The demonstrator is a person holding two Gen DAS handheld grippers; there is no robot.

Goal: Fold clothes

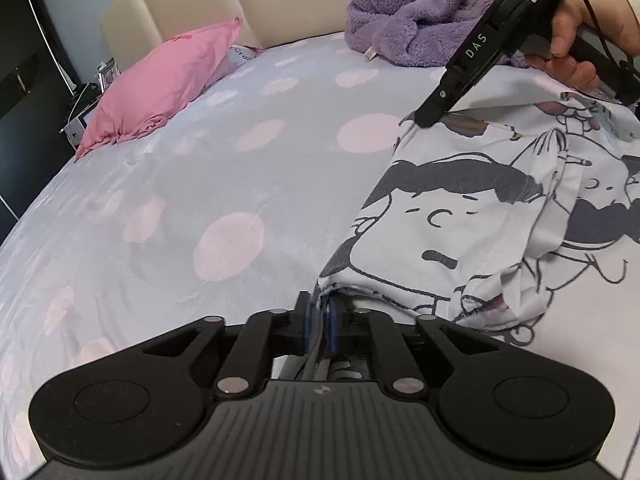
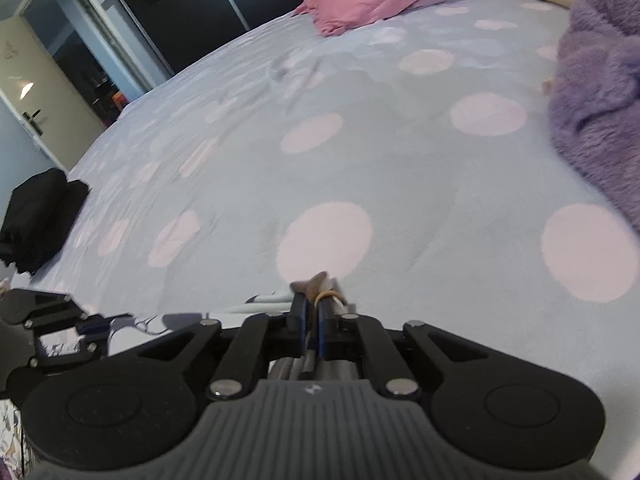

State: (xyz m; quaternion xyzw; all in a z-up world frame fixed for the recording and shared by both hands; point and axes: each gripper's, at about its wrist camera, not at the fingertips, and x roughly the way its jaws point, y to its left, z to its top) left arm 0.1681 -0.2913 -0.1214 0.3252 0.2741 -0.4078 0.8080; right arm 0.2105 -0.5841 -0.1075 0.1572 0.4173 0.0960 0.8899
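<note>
Left gripper (image 1: 318,320) clenched on a near corner of the cartoon-print T-shirt (image 1: 472,216); right gripper (image 2: 314,312) pinching its far corner. Shirt draped on the polka-dot bedspread (image 1: 240,152), right side. Best kept taut, both corners level, edges laid matching.

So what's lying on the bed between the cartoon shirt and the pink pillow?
Nothing: the left wrist view shows only bare dotted bedsheet between cartoon shirt and pink pillow.

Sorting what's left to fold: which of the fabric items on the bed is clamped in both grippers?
The white cartoon-print garment: the left gripper and right gripper each pinch an edge. The purple fleece and black clothes lie untouched.
</note>
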